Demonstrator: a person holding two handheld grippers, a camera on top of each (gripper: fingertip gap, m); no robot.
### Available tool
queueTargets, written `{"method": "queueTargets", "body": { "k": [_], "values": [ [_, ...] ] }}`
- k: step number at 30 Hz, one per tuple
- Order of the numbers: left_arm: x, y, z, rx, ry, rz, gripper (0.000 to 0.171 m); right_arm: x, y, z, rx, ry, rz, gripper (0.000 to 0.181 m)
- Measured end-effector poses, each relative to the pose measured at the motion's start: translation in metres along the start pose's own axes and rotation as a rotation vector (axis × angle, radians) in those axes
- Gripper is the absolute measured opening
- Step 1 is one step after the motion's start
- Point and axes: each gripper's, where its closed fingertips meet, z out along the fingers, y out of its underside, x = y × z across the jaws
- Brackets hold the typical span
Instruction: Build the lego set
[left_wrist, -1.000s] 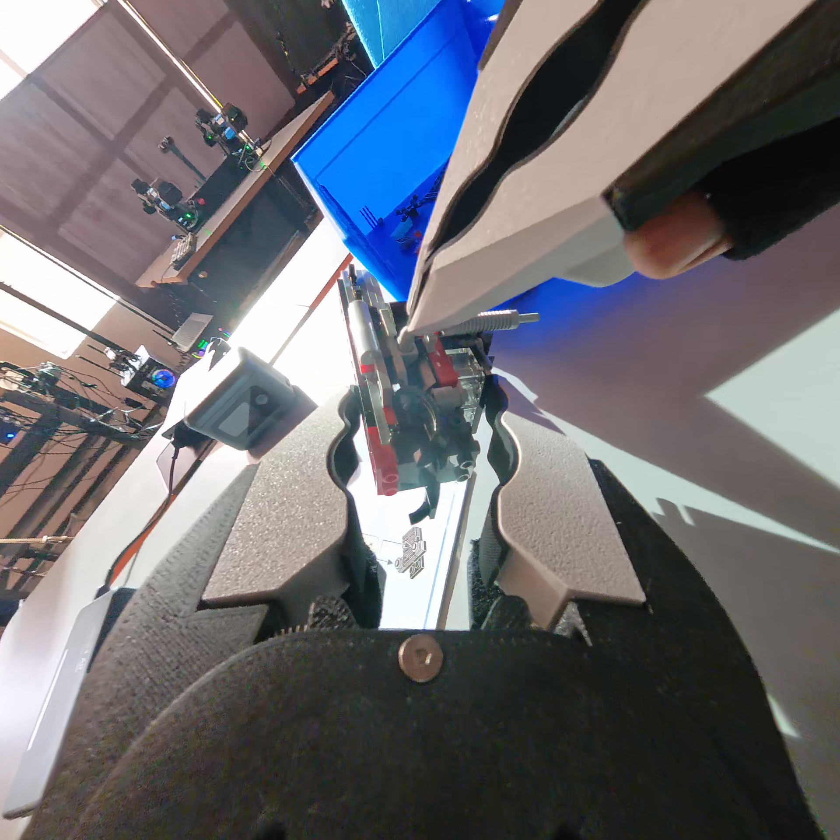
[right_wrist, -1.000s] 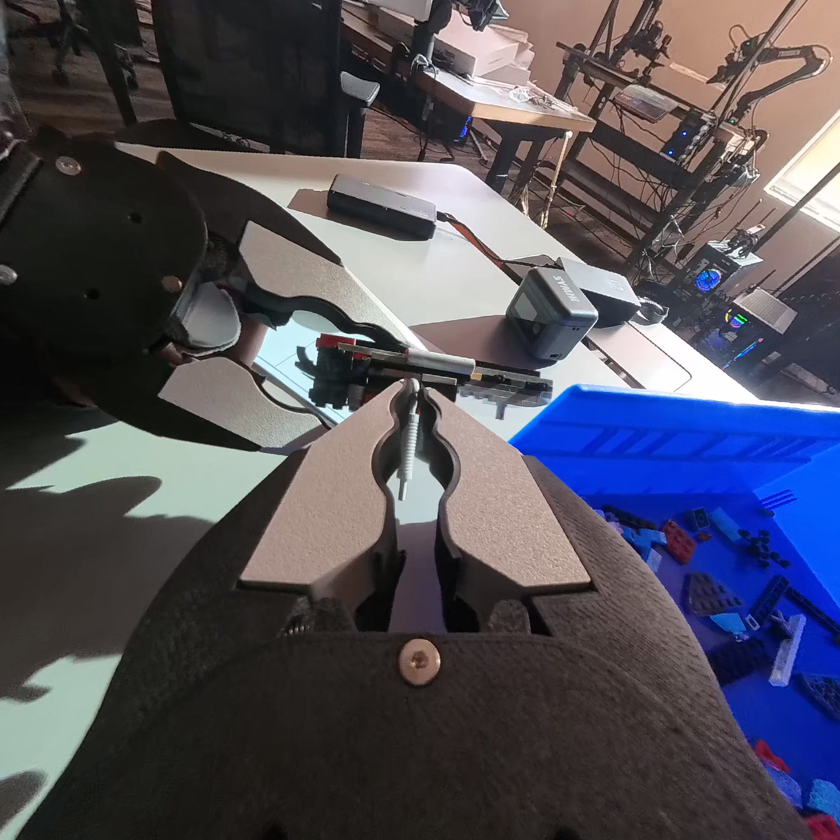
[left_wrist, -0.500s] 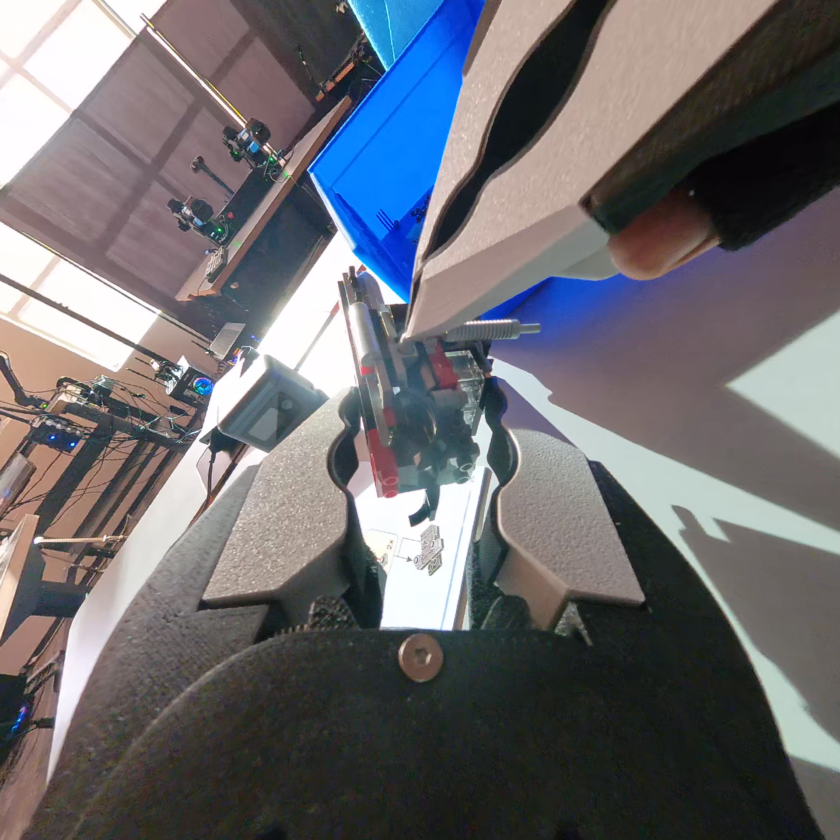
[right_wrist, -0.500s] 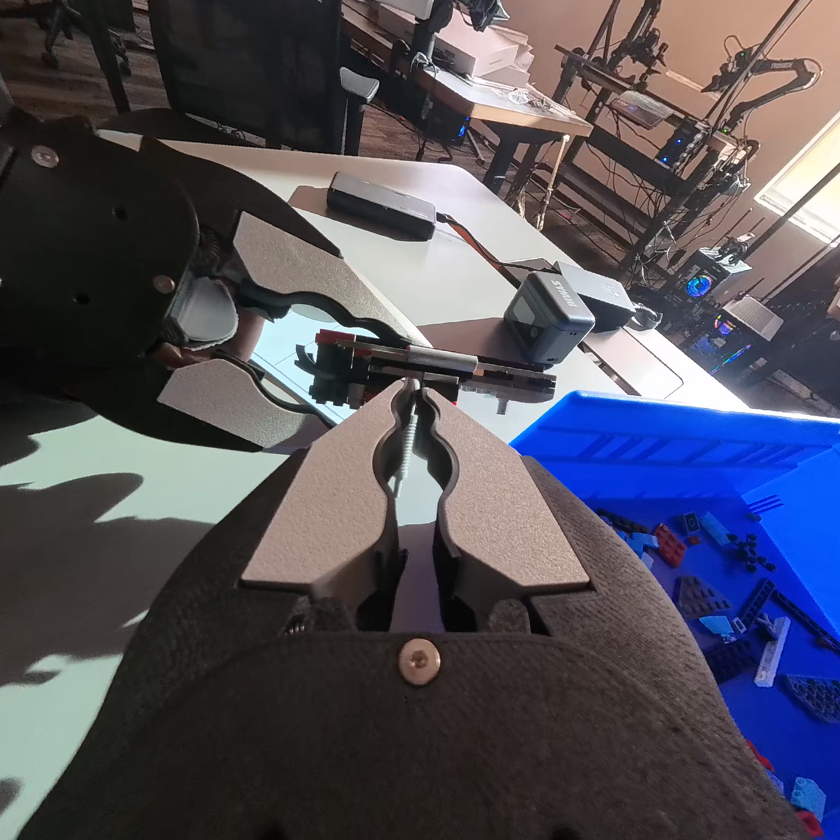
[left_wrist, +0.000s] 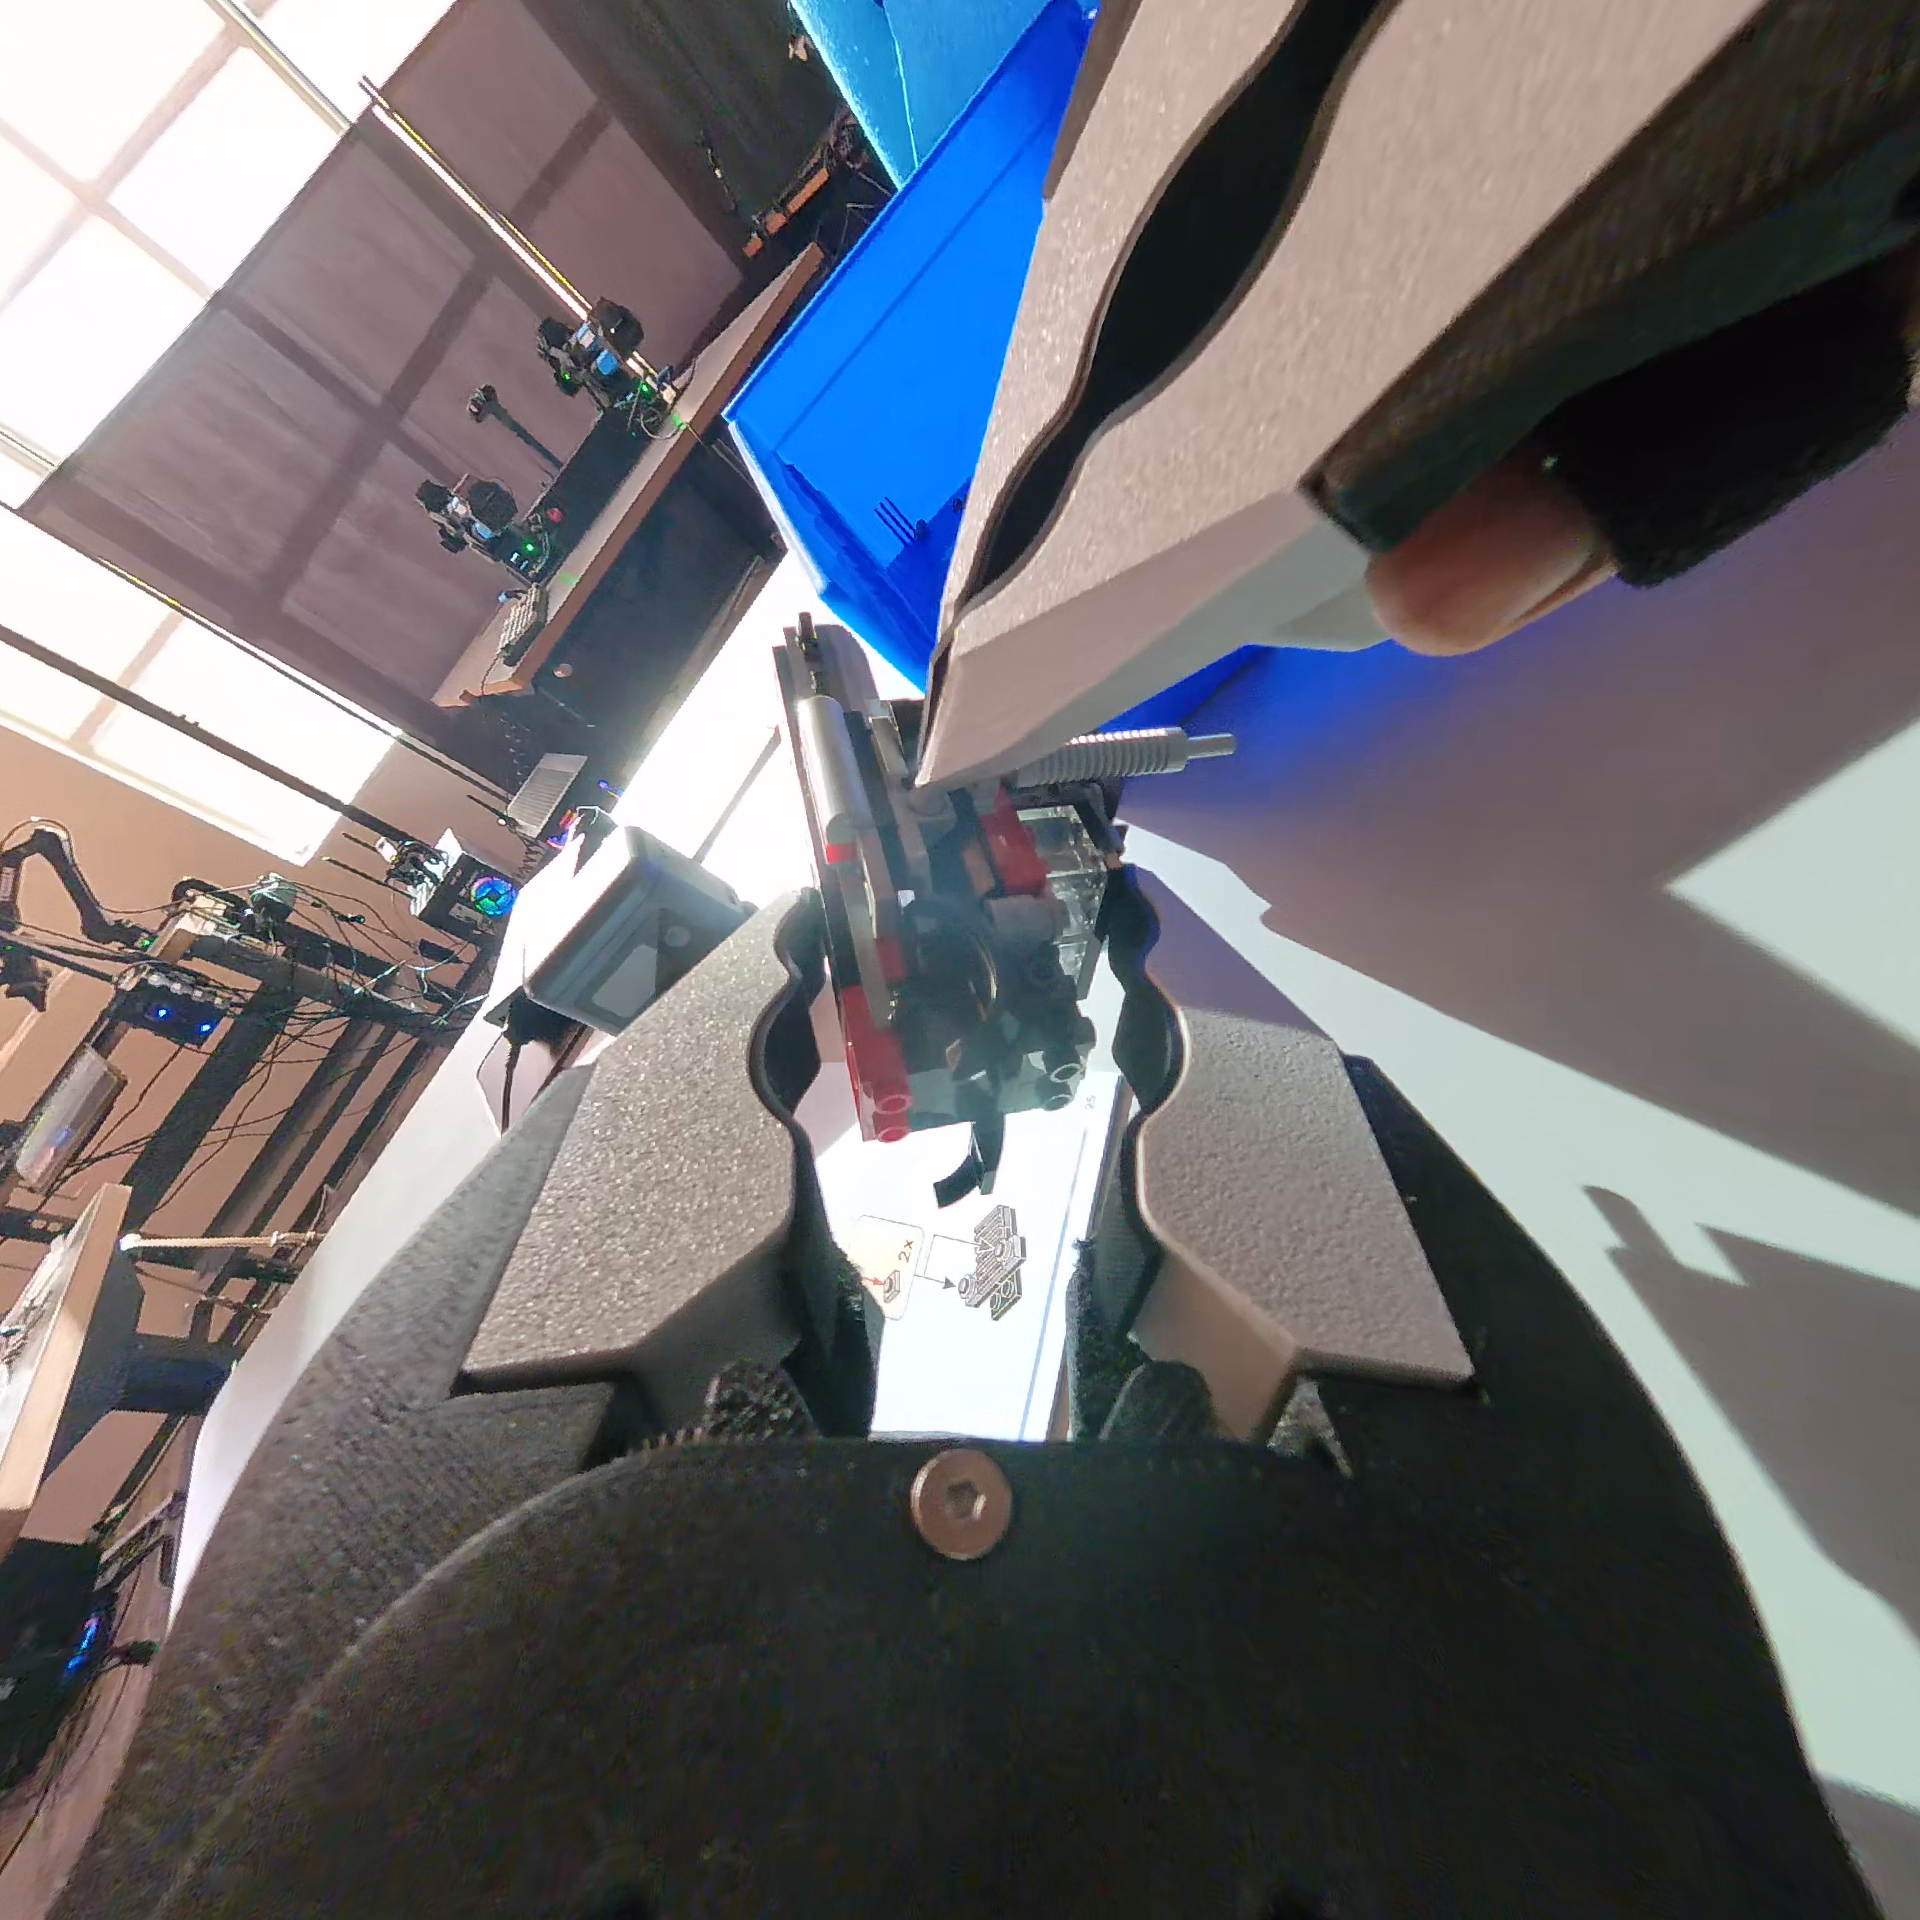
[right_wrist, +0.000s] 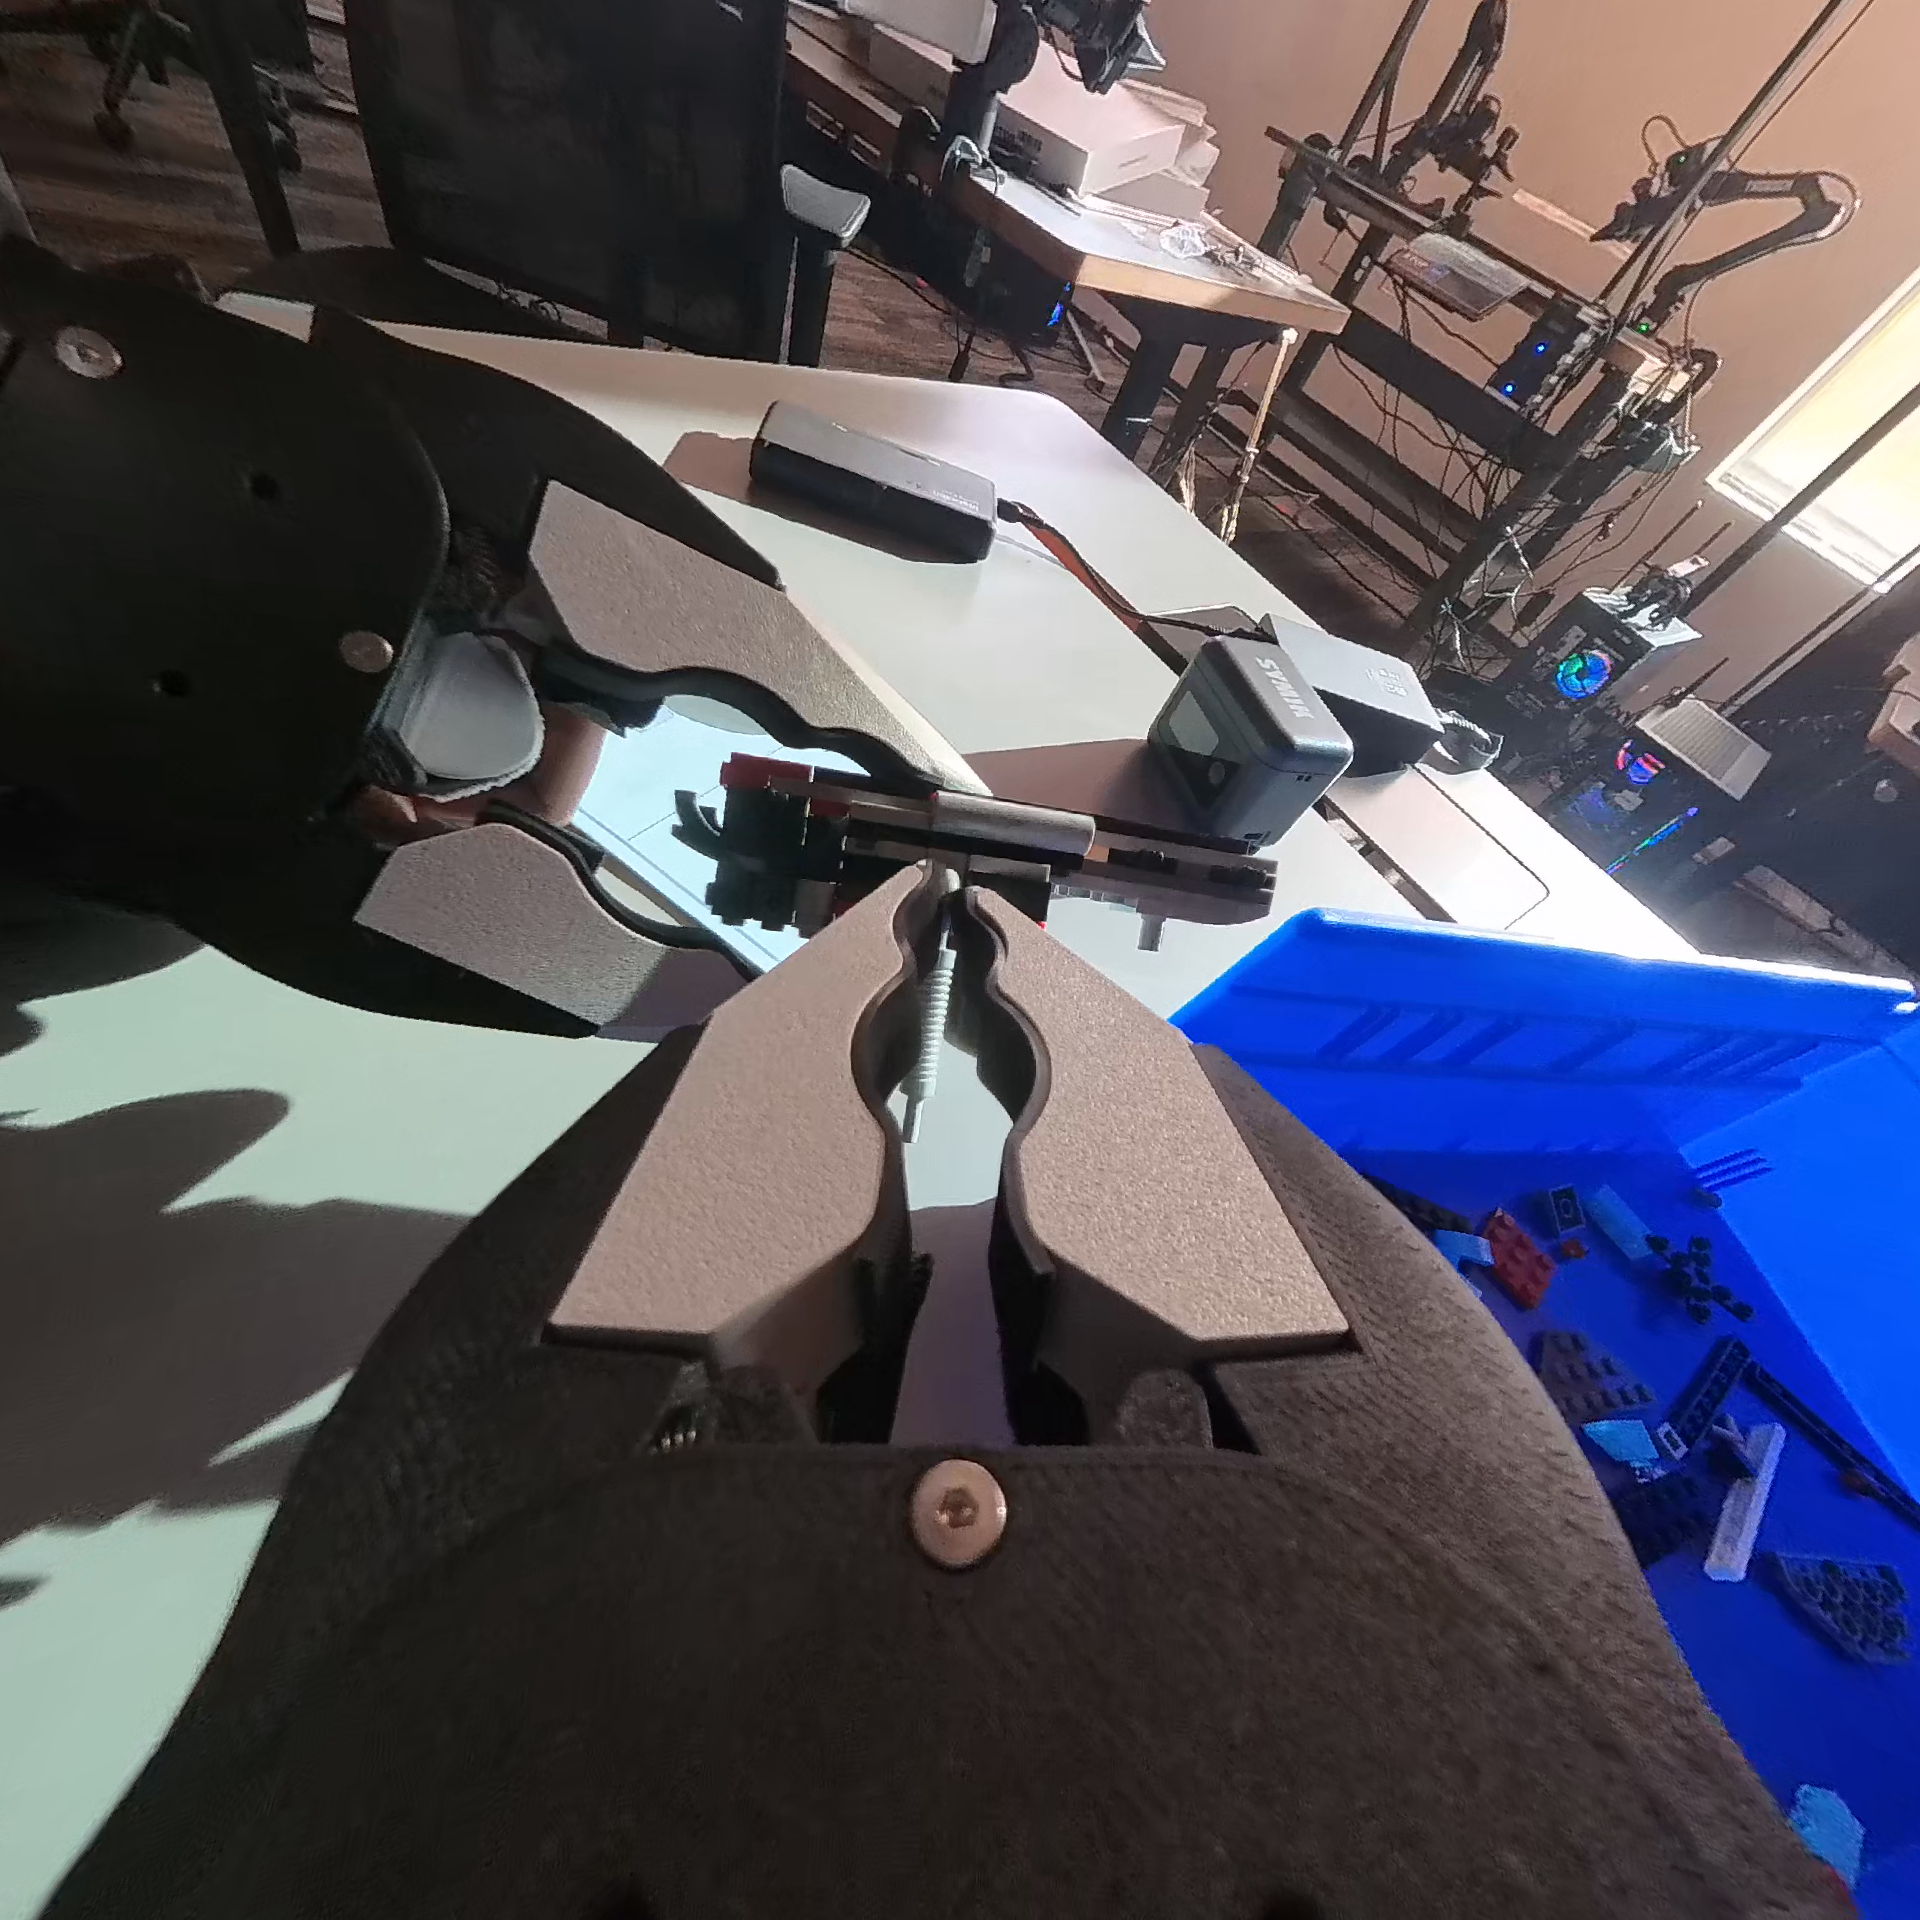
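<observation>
My left gripper (left_wrist: 961, 914) is shut on a partly built lego model (left_wrist: 935, 935) of black, grey and red bricks with a clear piece, held above the table. The model also shows in the right wrist view (right_wrist: 997, 842), long and flat. My right gripper (right_wrist: 943, 883) is shut on a thin light grey ribbed rod piece (right_wrist: 930, 1023), its tip against the model's underside. In the left wrist view that rod (left_wrist: 1112, 756) sticks out beside the right gripper (left_wrist: 935, 774), which comes in from above.
A blue bin (right_wrist: 1558, 1049) with several loose lego pieces (right_wrist: 1621, 1382) stands at the right. An instruction sheet (left_wrist: 966, 1268) lies on the white table (right_wrist: 260, 1091) below the model. A small grey camera (right_wrist: 1247, 738), a grey adapter block and a flat black device (right_wrist: 873, 483) lie farther back. Both grippers' tips are close together, under 4 cm apart.
Both grippers keep their hold. The left gripper's view has tilted and shifted slightly, and the right gripper has pushed the rod a little closer against the model.
</observation>
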Motion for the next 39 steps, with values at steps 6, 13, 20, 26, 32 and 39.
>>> {"method": "queueTargets", "body": {
  "k": [6, 13, 20, 26, 32, 39],
  "values": [
    [-0.001, -0.001, -0.001, 0.004, -0.007, 0.008, 0.054, 0.000, 0.000, -0.001, -0.001, -0.002, -0.003, 0.003],
    [0.000, -0.002, -0.002, 0.002, -0.010, 0.014, 0.054, -0.001, 0.000, -0.001, -0.005, 0.001, -0.011, 0.003],
    [-0.001, -0.002, -0.001, -0.016, -0.025, 0.031, 0.054, 0.003, 0.001, -0.002, -0.013, 0.023, -0.017, 0.000],
    [-0.002, -0.002, 0.001, 0.006, 0.051, -0.132, 0.056, 0.011, -0.004, -0.005, 0.041, 0.022, 0.103, 0.001],
    [-0.011, -0.001, -0.004, 0.053, 0.121, -0.360, 0.056, 0.030, -0.013, -0.017, 0.104, 0.012, 0.242, 0.014],
    [-0.012, -0.010, -0.008, 0.121, 0.137, -0.378, 0.056, 0.020, -0.009, -0.013, 0.088, -0.098, 0.414, 0.030]
  ]
}}
